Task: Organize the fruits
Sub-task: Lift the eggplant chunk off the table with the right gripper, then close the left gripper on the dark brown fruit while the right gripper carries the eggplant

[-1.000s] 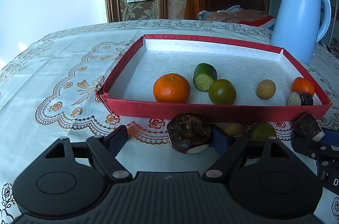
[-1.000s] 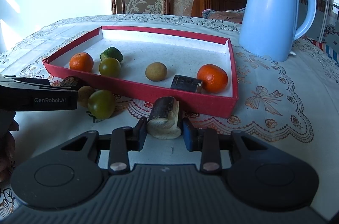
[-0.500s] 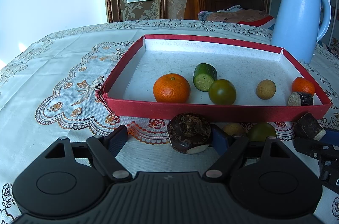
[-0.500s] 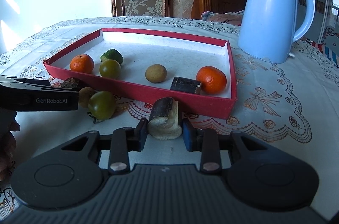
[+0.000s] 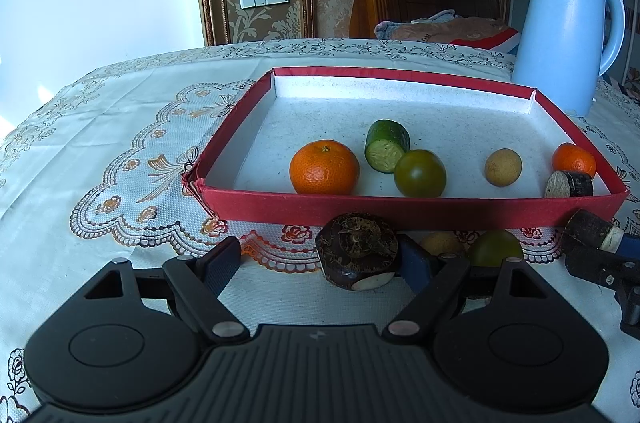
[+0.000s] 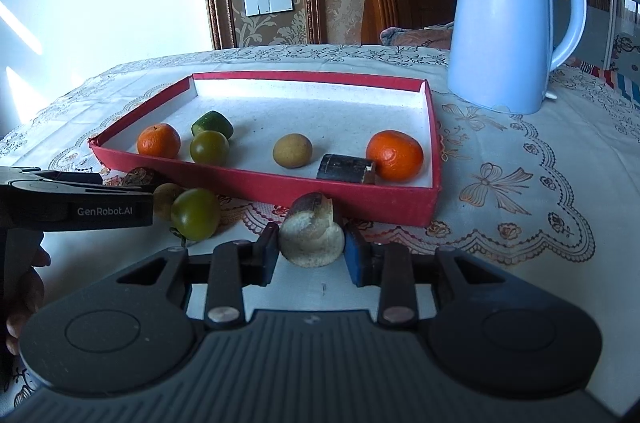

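- Two tongs sit low in their frames, in front of the red shallow cardboard tray on the lace-patterned tabletop.
- The left tongs are spread wide; a dark brown round water chestnut lies against the right blue pad only, lower centre of the left view.
- The right tongs are narrowed on a dark-skinned, pale-fleshed sugarcane chunk, both pads touching it, just before the tray's near wall.
- Six pieces lie inside the tray: a large orange mandarin, a cut green cucumber end, a dark green round tomato, a tan longan, a smaller mandarin and a short cane piece.
- A second tan longan and green tomato rest outside, lower left of the right view.
- A light blue electric kettle stands upper right.
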`<state>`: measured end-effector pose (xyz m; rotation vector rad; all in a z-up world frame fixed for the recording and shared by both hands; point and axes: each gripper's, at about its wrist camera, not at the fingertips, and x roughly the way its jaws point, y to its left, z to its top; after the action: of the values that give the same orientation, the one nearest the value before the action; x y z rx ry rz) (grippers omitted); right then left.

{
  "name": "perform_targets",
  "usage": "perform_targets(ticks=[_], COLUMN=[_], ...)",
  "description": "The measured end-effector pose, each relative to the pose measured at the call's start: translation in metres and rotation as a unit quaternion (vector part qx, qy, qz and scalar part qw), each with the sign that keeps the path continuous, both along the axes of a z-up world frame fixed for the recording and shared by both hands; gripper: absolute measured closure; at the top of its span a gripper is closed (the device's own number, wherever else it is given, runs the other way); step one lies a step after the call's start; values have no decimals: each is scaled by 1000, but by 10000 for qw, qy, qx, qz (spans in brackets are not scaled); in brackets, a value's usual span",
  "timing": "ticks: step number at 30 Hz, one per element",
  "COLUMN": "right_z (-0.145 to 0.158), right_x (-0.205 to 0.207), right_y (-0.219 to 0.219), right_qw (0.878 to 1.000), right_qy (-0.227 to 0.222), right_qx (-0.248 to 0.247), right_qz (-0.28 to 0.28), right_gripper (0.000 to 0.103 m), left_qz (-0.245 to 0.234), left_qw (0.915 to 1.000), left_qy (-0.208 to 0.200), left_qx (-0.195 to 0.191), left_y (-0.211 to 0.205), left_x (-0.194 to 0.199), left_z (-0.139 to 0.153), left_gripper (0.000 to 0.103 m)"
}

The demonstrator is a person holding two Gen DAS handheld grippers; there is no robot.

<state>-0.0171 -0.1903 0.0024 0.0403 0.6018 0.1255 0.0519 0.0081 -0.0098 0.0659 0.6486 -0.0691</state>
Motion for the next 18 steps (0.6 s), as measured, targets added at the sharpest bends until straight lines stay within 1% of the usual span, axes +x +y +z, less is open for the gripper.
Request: perform_targets(ticks=[12, 18], right_z=[2, 3], right_x=[-6, -7], right_y=[-4, -2], right_qw=[9998, 9998], right_qy=[-189, -218], right_qx=[99, 38], right_qz=[1, 24], right_gripper=[71, 72], left_qz=[67, 67], left_qw=[9997, 9998], left_qy=[-78, -81], left_qx=[205, 161], left_y=[-5, -3], left_x=[-2, -2], left_z=[1, 1], left_gripper=[19, 19])
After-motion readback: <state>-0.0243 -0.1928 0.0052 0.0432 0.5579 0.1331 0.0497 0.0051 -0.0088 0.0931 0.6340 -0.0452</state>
